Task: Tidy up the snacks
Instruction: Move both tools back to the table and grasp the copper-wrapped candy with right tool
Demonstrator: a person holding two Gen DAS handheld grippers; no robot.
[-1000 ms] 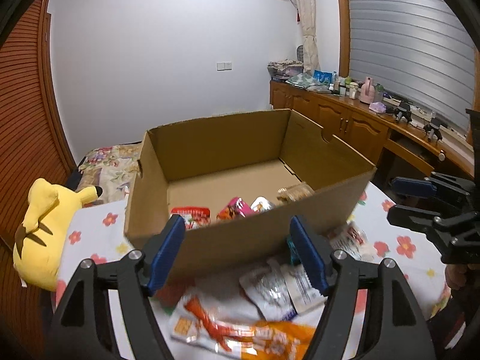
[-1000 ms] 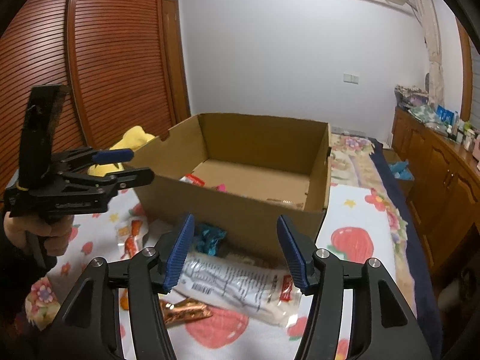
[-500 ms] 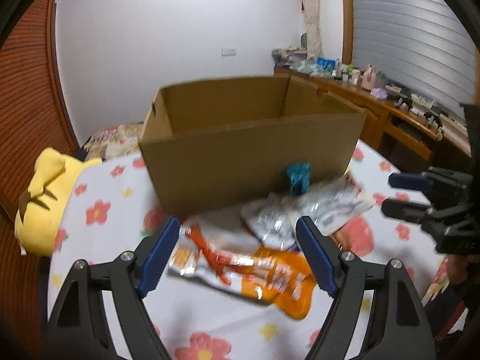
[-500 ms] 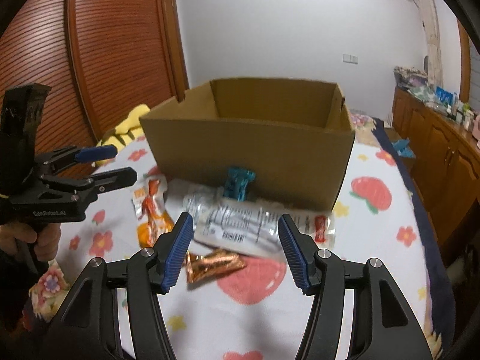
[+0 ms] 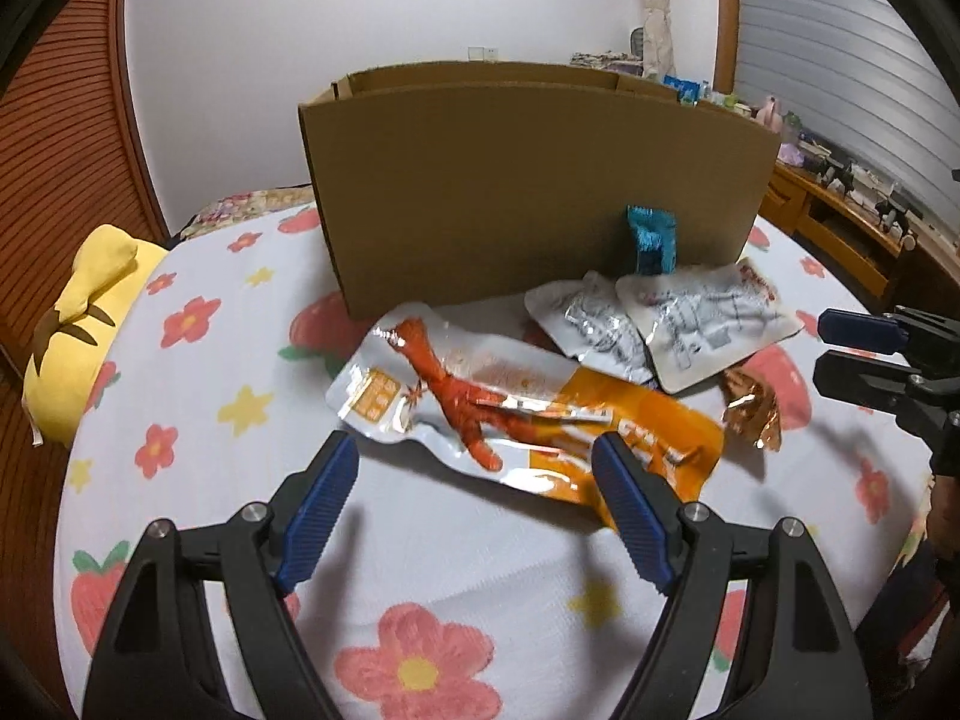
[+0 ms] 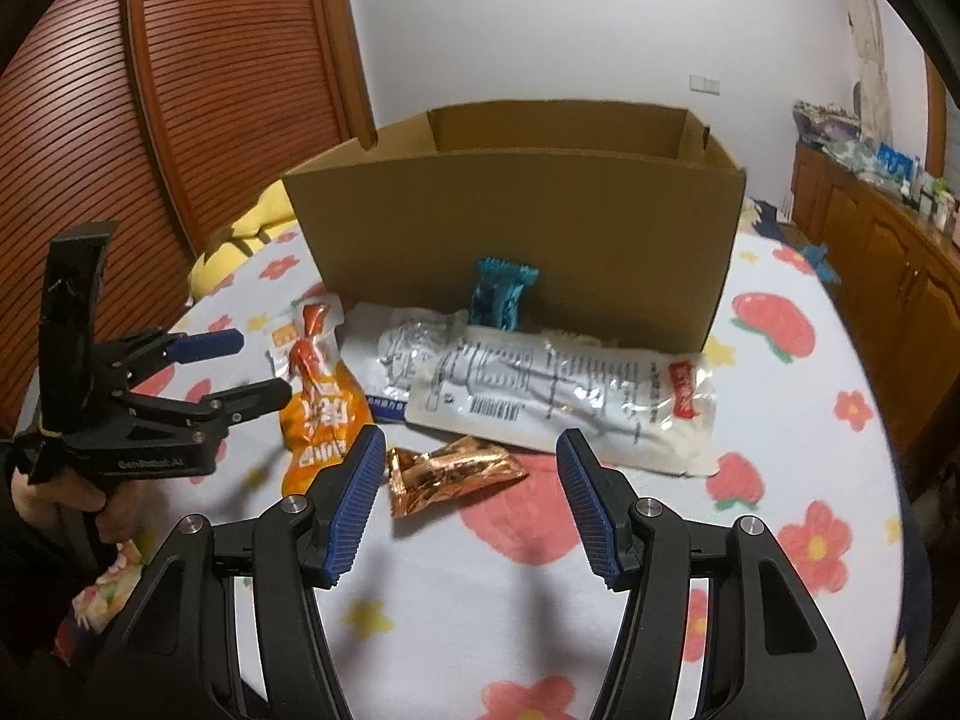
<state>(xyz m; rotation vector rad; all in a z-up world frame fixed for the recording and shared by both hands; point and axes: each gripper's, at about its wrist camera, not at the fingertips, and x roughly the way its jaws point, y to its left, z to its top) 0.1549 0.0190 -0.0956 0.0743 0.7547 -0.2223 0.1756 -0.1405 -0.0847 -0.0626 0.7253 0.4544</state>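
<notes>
A cardboard box [image 5: 528, 180] [image 6: 516, 240] stands open-topped on the floral cloth. Snack packets lie in front of it: a long orange packet [image 5: 516, 414] [image 6: 318, 402], two white-silver pouches [image 5: 702, 318] [image 6: 558, 396], a copper foil wrapper [image 5: 750, 408] [image 6: 450, 468], and a teal packet [image 5: 651, 240] [image 6: 501, 294] leaning on the box wall. My left gripper [image 5: 474, 462] hovers open just over the orange packet's near edge, not gripping it. My right gripper [image 6: 471, 450] is open above the copper wrapper, with nothing pressed between its pads.
A yellow plush toy [image 5: 78, 324] lies at the cloth's left edge by the slatted wooden door [image 6: 180, 120]. A wooden sideboard [image 6: 888, 240] with clutter runs along the right. Each gripper shows in the other's view, close beside the packets. A hand holds the left one.
Both grippers have come down and tilted toward the packets; the box's inside has dropped out of sight. The left jaws stand a little wider than at first.
</notes>
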